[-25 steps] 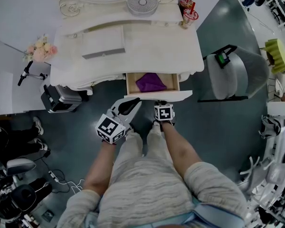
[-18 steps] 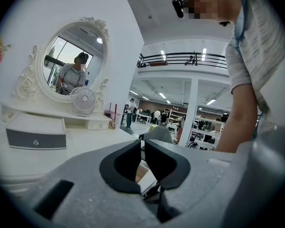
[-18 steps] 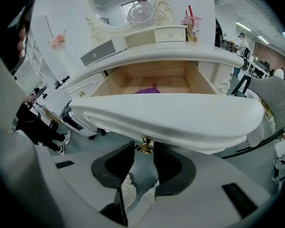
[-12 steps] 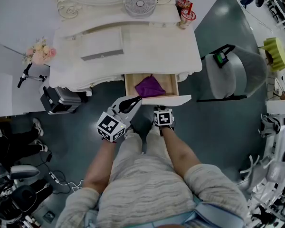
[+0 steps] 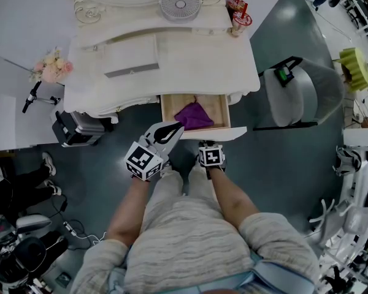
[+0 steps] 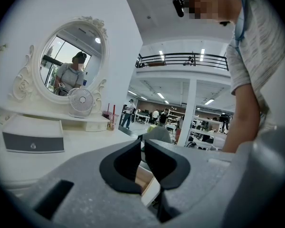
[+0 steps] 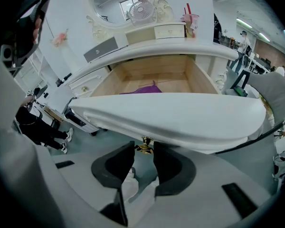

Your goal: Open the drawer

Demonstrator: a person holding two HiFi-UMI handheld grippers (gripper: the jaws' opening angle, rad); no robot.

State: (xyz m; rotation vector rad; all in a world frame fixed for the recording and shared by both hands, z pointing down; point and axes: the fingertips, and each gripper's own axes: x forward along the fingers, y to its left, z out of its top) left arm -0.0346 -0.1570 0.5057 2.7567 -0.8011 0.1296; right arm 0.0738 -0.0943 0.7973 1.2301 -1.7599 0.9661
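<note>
the left gripper (image 5: 170,128) hovers at the left corner of the drawer front, its jaws nearly together with nothing between them. the cream-fronted wooden drawer (image 5: 203,132) stands pulled out from the white dressing table (image 5: 184,60), a purple cloth (image 5: 193,114) lying inside. the right gripper (image 7: 144,145) clamps the small gold knob (image 7: 144,148) on that front.

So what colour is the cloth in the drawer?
Purple cloth, clearest in the head view.

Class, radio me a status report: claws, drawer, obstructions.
Right claw clamped on gold knob. Left claw near shut, empty. Drawer open, purple cloth inside. No obstruction seen.
</note>
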